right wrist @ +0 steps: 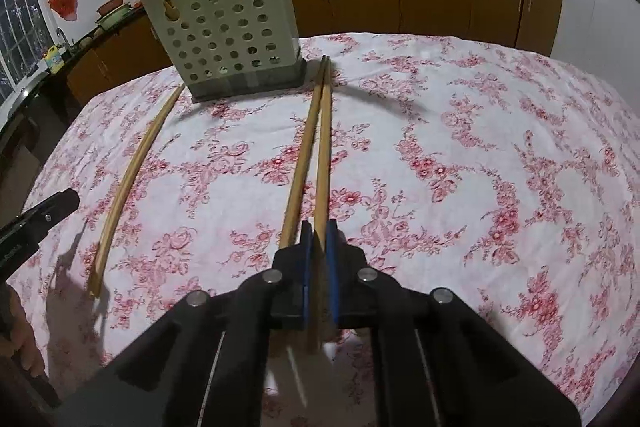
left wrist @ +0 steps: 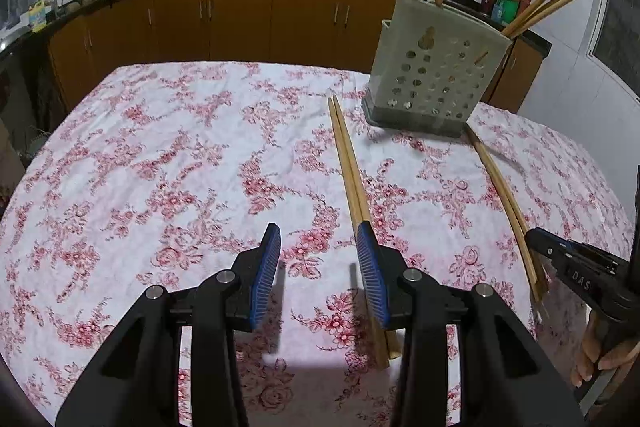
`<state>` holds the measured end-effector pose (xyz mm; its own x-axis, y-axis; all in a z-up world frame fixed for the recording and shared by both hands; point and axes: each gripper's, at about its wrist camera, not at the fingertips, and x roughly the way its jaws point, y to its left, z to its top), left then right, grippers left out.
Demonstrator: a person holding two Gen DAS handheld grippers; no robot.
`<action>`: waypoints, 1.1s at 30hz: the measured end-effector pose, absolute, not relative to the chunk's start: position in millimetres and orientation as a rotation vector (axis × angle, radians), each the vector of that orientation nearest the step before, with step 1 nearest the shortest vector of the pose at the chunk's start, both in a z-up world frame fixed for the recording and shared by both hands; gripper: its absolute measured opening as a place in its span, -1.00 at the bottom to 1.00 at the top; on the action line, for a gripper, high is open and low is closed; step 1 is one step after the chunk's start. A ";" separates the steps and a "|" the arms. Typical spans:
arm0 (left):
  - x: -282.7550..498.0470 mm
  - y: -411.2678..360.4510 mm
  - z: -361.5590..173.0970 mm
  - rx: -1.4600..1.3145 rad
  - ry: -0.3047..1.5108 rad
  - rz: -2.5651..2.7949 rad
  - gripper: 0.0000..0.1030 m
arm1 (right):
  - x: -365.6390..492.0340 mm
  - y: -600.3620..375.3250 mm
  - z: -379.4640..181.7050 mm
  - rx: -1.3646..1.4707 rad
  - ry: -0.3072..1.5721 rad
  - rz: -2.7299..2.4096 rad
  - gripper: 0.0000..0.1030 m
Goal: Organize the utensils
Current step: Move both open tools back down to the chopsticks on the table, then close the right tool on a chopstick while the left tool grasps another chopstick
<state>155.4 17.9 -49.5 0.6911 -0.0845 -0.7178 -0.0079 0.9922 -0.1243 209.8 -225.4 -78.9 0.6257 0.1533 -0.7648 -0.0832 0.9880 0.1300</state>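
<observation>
1. Round table under a white cloth with red flower print (left wrist: 160, 155) is filling both frames; kitchen cabinets are running behind it.
2. Pale perforated plastic utensil holder (right wrist: 224, 27) is standing upper left in the right wrist view, upper right in the left wrist view (left wrist: 436, 75), already carrying several wooden chopsticks upright or leaning.
3. Right gripper (right wrist: 319, 239) is sitting lower centre of its frame, blue pads closed on one stick of the near pair of long wooden chopsticks (right wrist: 316, 147); the twin stick is lying just outside the left pad, not clamped.
4. That pair's long axis is running straight up the frame from the jaws, far tips ending just beside the holder's base. Judgement: next move is a lift and tip-up toward the holder, and the loose stick may get left behind.
5. Left gripper (left wrist: 320, 259) is hanging partly open, nothing between the pads; second pair of wooden chopsticks (left wrist: 352, 187) is passing along the outer side of its right pad.
6. Right gripper is nearer the holder.
</observation>
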 end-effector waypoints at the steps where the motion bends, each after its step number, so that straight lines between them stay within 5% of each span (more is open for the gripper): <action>1: 155.4 17.2 -50.5 -0.123 0.811 -0.049 -0.20 | 209.6 -227.2 -78.7 0.076 0.879 0.114 -0.84; 12: 156.2 -0.6 -62.2 -0.091 0.853 -0.107 -0.49 | 208.9 -255.7 -78.5 0.119 0.871 0.025 -0.84; 27: 162.2 -5.8 -71.4 -0.053 0.887 -0.078 -0.55 | 209.4 -257.3 -79.1 0.118 0.871 0.024 -0.84; 33: 165.2 -3.8 -72.9 -0.057 0.886 -0.065 -0.72 | 208.5 -259.0 -79.4 0.121 0.873 0.037 -0.83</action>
